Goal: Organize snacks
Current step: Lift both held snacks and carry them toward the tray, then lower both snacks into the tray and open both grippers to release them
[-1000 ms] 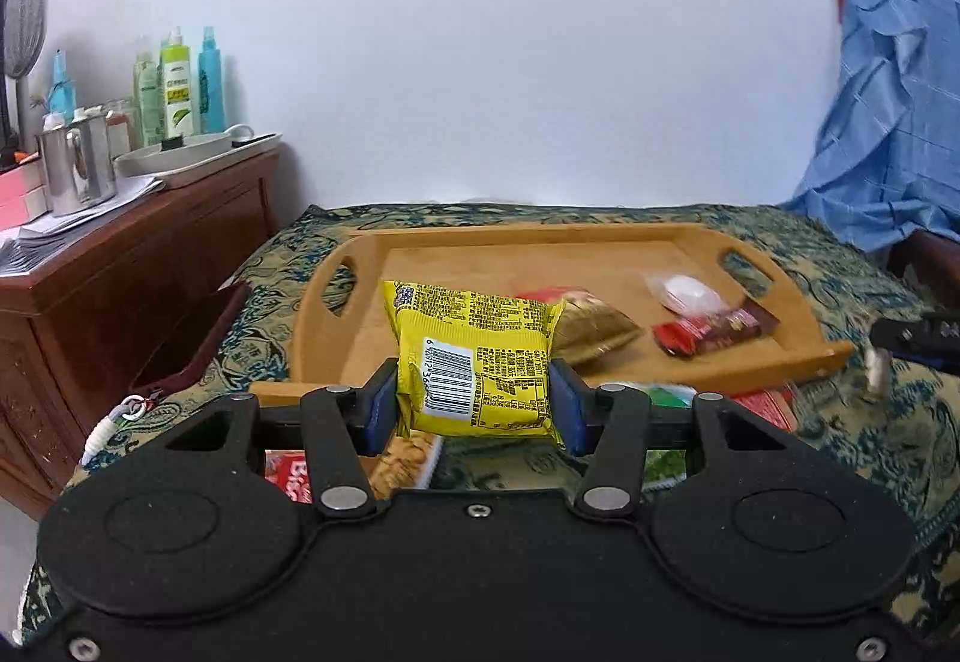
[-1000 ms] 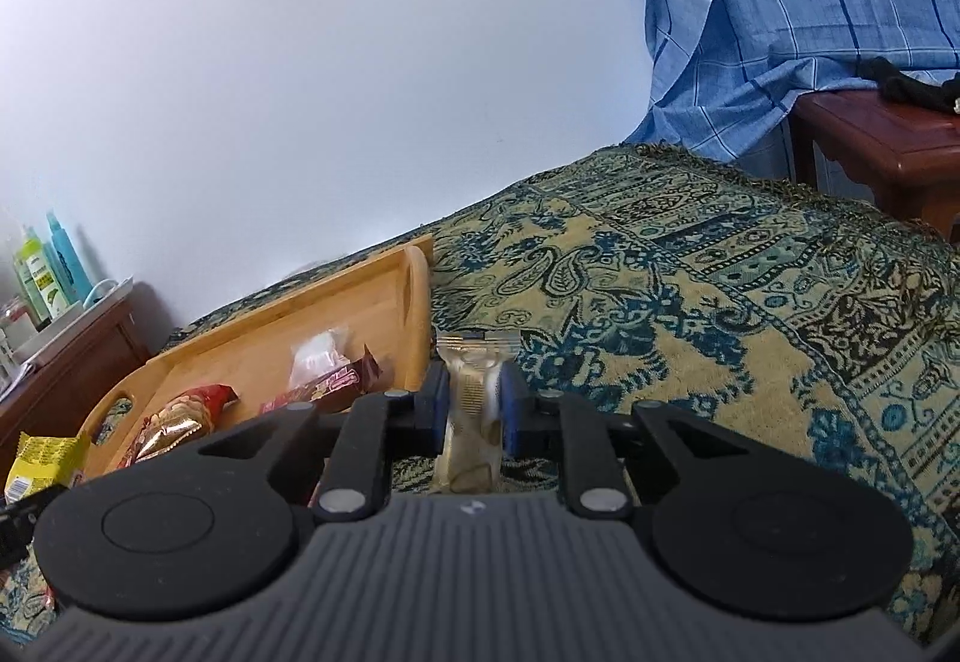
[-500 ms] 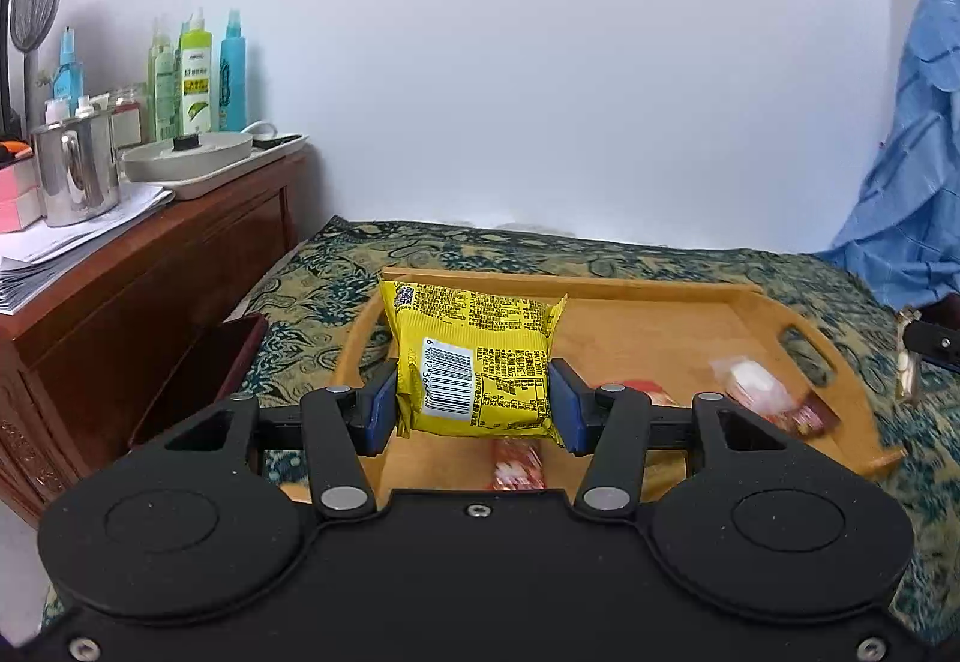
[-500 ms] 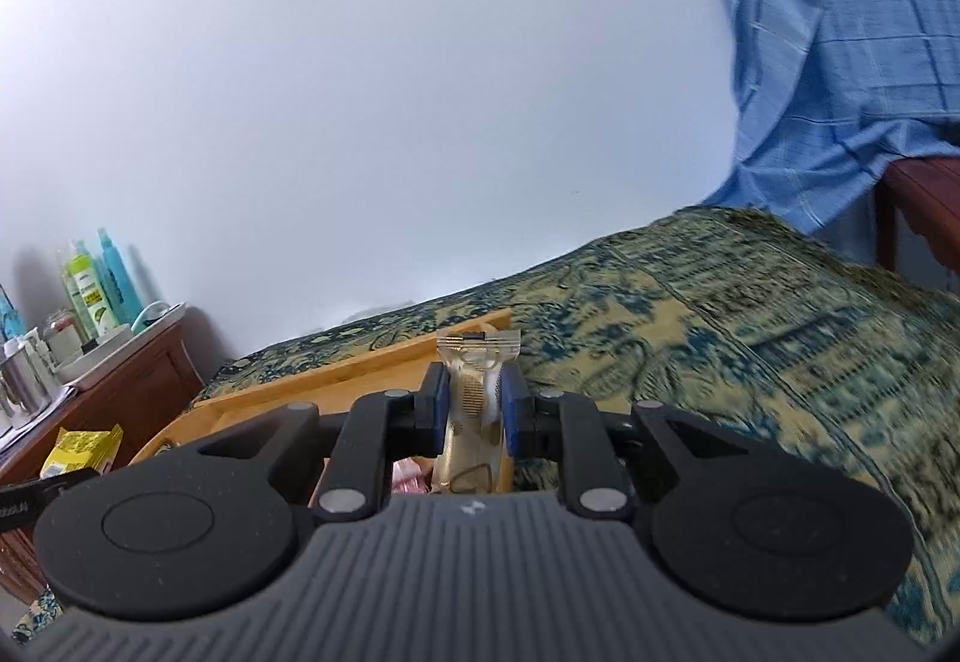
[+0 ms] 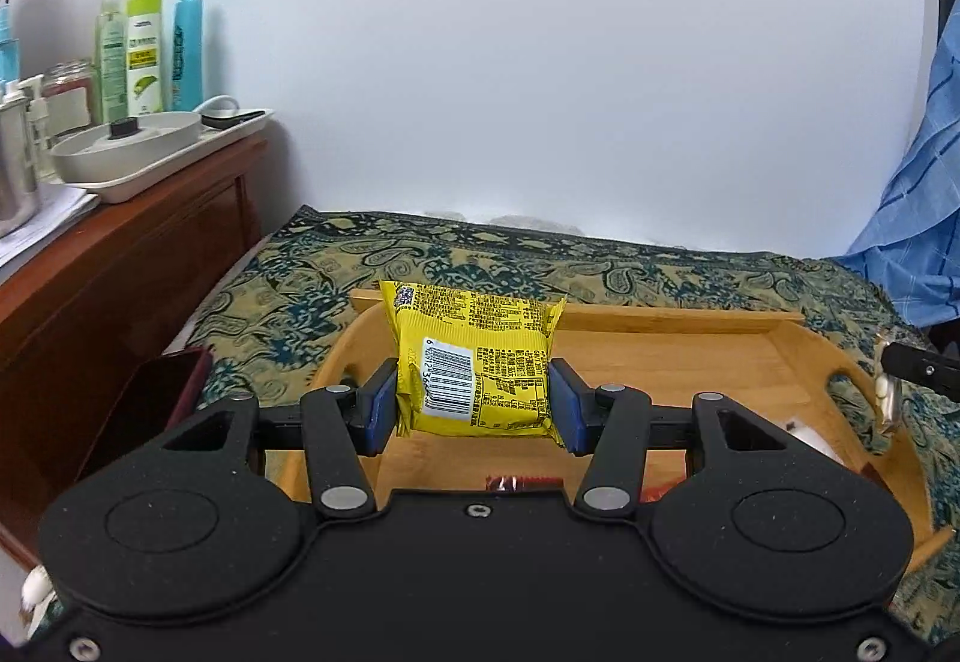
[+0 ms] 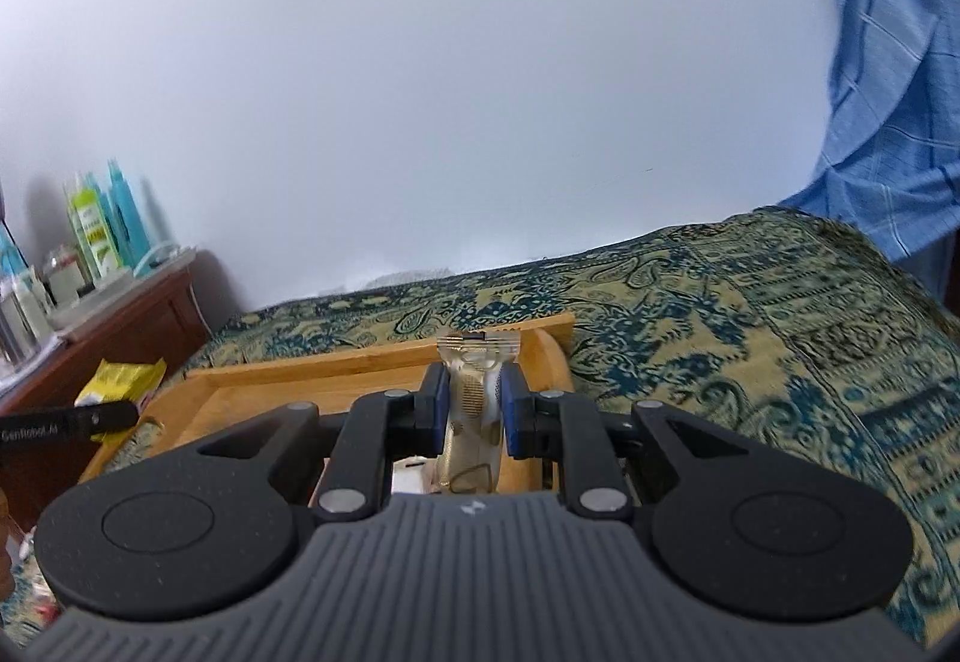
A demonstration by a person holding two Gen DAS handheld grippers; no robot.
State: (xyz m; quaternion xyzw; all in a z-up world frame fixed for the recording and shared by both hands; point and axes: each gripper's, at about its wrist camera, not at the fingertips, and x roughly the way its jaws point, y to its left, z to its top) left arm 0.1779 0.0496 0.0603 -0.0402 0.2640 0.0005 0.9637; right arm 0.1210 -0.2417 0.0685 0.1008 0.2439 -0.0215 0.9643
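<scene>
Left wrist view shows your yellow snack packet (image 5: 474,371) pinched in the left gripper (image 5: 474,401), held above the near-left part of the wooden tray (image 5: 660,362). Your right gripper (image 6: 474,410) pinches a clear-wrapped snack (image 6: 474,392) above the tray's right end. Some snacks already lie in the tray; these two, I'd judge, remain to set down.

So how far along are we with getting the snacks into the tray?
Partly done: the wooden tray already holds a red-wrapped snack and a clear-wrapped one. In hand: the left claw grips the yellow packet, the right claw a clear packet, both over the tray. Left: releasing both.
</scene>
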